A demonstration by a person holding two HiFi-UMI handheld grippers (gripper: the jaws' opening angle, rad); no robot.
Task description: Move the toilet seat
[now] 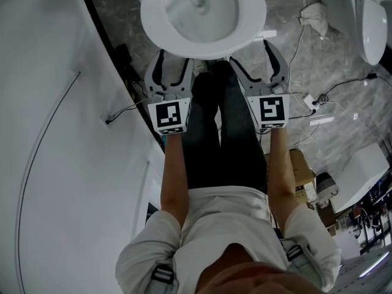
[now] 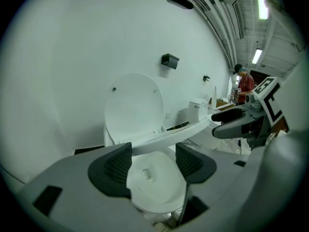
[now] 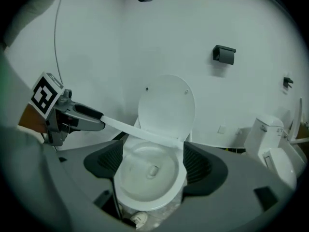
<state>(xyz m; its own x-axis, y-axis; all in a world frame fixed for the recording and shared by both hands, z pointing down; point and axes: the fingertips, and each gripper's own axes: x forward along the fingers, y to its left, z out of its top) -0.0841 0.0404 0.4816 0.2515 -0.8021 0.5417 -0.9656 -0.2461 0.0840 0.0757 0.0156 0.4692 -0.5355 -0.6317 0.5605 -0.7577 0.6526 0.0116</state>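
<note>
No word, number or brand can be read in any view. The only signs are coded patterns: a square black-and-white coded marker (image 1: 168, 116) on the cube of the grey left gripper (image 1: 174, 63), and a second marker (image 1: 273, 110) on the cube of the grey right gripper (image 1: 254, 57). A brown cardboard box (image 1: 301, 175) by the right edge of the grey marbled floor (image 1: 331, 41) bears dark print, too small to read.

White toilet seat (image 3: 145, 133), a thin ring, tilted half-raised over the bowl (image 3: 145, 170)
</note>
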